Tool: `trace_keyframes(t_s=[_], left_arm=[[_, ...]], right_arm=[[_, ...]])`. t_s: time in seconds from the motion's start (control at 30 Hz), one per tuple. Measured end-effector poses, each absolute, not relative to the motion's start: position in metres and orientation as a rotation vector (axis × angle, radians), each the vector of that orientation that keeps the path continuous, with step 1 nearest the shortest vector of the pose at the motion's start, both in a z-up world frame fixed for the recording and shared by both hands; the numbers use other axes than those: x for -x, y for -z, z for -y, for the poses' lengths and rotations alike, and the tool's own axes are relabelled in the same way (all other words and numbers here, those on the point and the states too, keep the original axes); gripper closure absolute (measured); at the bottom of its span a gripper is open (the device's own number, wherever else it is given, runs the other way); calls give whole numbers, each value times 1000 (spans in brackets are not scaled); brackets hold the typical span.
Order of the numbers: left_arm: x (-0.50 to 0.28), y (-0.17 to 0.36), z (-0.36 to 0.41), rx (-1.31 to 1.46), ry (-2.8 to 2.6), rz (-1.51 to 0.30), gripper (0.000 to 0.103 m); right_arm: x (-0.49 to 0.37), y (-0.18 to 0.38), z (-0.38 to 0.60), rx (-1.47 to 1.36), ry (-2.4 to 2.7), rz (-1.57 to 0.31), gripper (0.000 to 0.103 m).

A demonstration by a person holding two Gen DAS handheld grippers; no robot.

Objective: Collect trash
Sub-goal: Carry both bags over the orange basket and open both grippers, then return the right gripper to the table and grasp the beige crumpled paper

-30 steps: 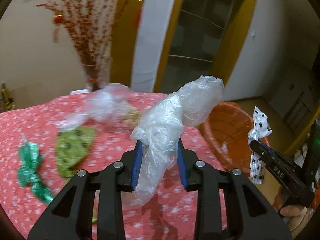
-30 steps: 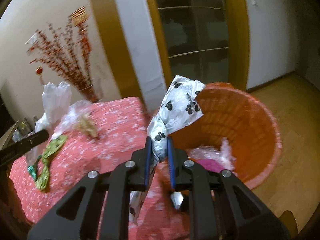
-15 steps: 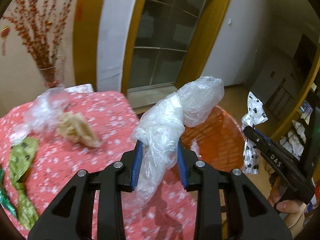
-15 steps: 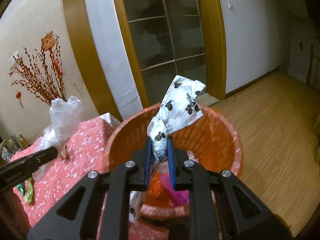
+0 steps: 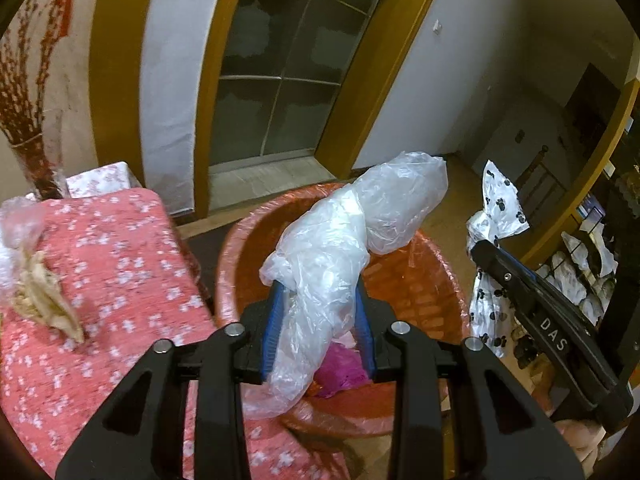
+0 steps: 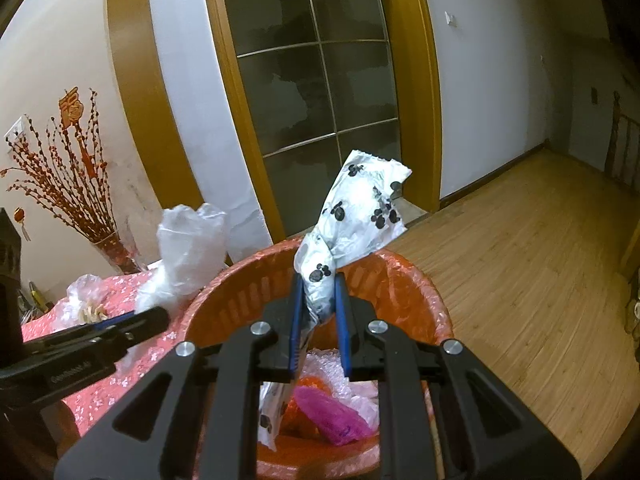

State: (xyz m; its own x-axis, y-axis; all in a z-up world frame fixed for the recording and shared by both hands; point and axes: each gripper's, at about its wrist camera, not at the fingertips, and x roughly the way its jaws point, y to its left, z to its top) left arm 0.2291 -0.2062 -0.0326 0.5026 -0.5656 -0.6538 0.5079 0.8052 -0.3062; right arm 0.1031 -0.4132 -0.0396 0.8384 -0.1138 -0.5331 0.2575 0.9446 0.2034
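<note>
"DAS" is being shown in white letters on the right tool point(image 5: 486, 250), whose jaws have just been opening around a white wrapper with black paw prints point(image 6: 352, 216) over the orange bin point(image 6: 420, 280). A crumpled clear plastic bag point(image 5: 344, 248) is being clamped by the left tool point(image 5: 318, 328) above the same bin, beside a bench point(image 5: 112, 264) covered in pink flowered cloth, with a glazed door point(image 6: 312, 92) and wooden floor point(image 6: 520, 272) being seen beyond.

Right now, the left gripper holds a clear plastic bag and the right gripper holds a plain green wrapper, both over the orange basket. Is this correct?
One detail is wrong. The right gripper holds a white wrapper printed with black paw marks, not a plain green one; the right wrist view shows it. The rest stands: the left gripper holds the clear plastic bag, both over the orange basket.
</note>
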Motion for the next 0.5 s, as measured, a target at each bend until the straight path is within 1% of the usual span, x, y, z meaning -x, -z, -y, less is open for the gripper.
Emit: trace_keyframes(t_s=[0.07, 0.13, 0.23, 0.37, 0.5], left_arm=[[-233, 38, 211, 78, 656, -833, 62], [-234, 40, 213, 77, 655, -843, 49], [-233, 46, 212, 71, 642, -855, 44], [-233, 48, 203, 81, 618, -865, 40], [-227, 46, 186, 73, 568, -850, 33]], right_arm=[[-105, 42, 417, -284, 193, -544, 82], [-106, 46, 419, -296, 193, -543, 68], [-103, 50, 419, -308, 200, -547, 66], [-99, 54, 423, -310, 224, -551, 62], [-94, 51, 419, -301, 230, -536, 48]])
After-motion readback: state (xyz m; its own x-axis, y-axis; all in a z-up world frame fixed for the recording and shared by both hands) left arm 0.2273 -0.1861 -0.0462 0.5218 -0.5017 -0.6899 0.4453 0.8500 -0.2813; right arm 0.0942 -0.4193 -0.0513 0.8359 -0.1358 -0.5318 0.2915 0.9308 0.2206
